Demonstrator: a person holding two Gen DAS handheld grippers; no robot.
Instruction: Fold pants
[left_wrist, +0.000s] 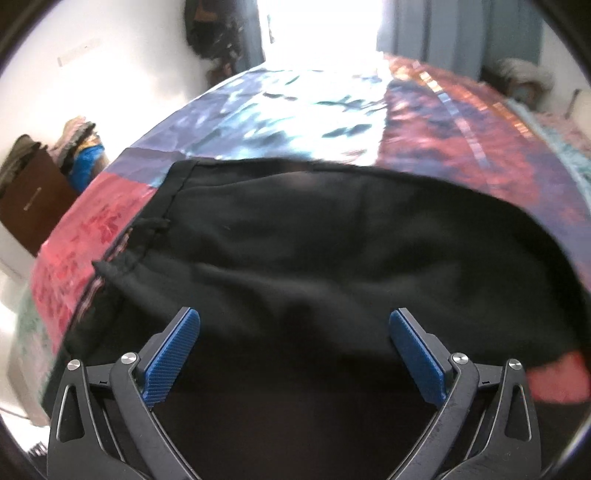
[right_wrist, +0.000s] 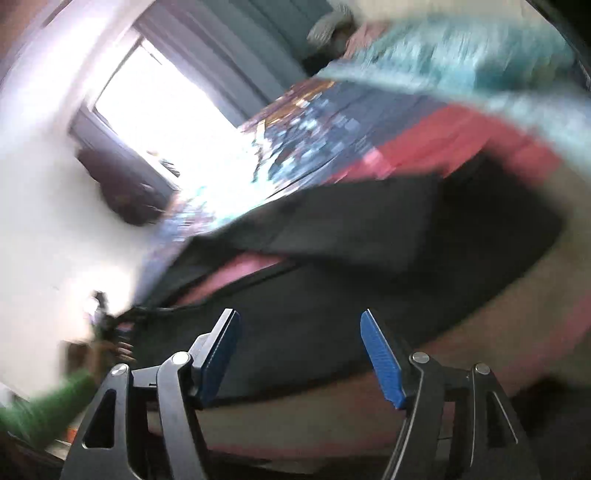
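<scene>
Because the black fabric pants (left_wrist: 314, 251) are lying flat on the patchwork bedspread (left_wrist: 92, 229), left gripper (left_wrist: 293, 354) and right gripper (right_wrist: 300, 354) are hovering spread over them, gripping nothing, likely seeking an edge.

Black pants (left_wrist: 332, 240) cover the near bedspread (left_wrist: 314, 99).

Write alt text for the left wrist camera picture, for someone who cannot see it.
Black pants lie spread over a bed with a colourful patchwork bedspread, seen from just above. The left gripper hovers over the fabric, its blue-padded jaws wide apart and holding nothing. A bright window glares behind the bed.
</scene>
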